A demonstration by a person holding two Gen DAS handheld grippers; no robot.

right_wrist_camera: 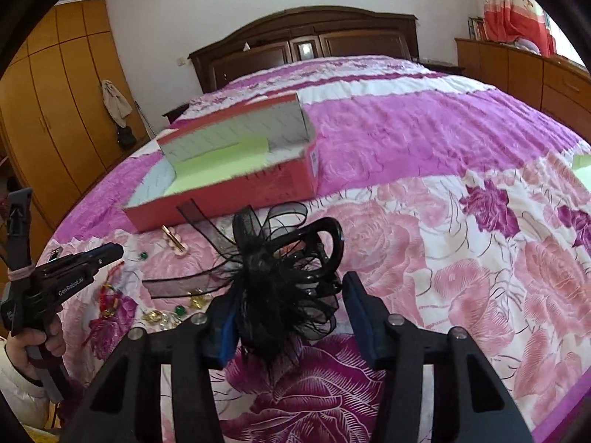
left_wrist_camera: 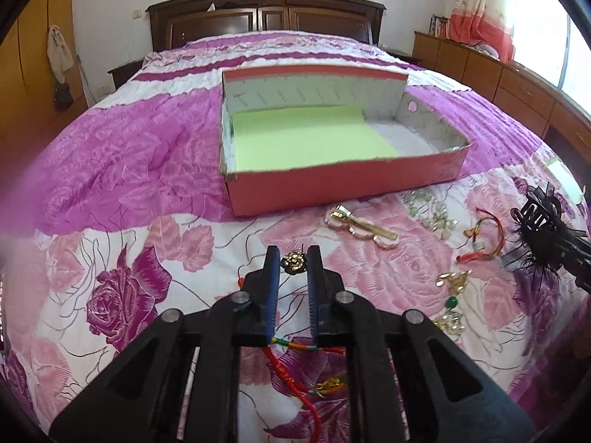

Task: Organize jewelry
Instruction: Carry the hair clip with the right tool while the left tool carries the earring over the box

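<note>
My left gripper (left_wrist_camera: 293, 254) is shut on a small gold flower ornament (left_wrist_camera: 293, 263), held just above the floral bedspread (left_wrist_camera: 110, 258). A red cord bracelet (left_wrist_camera: 295, 369) lies on the bed beneath its fingers. In the right wrist view the left gripper (right_wrist_camera: 114, 251) shows at the left edge. My right gripper (right_wrist_camera: 290, 288) is shut on a black feathered hair clip (right_wrist_camera: 288, 277), raised off the bed; the clip (left_wrist_camera: 543, 217) also shows at the far right of the left wrist view. An open red box (left_wrist_camera: 343, 181) (right_wrist_camera: 229, 203) with a green sheet inside sits ahead.
Loose pieces lie between the box and the grippers: a gold hair clip (left_wrist_camera: 360, 227), pale bead jewelry (left_wrist_camera: 432, 210), a coloured cord bracelet (left_wrist_camera: 484, 232) and gold earrings with a green stone (left_wrist_camera: 452, 288). A dark headboard (left_wrist_camera: 266, 14) stands behind. A hand (right_wrist_camera: 33, 347) holds the left gripper.
</note>
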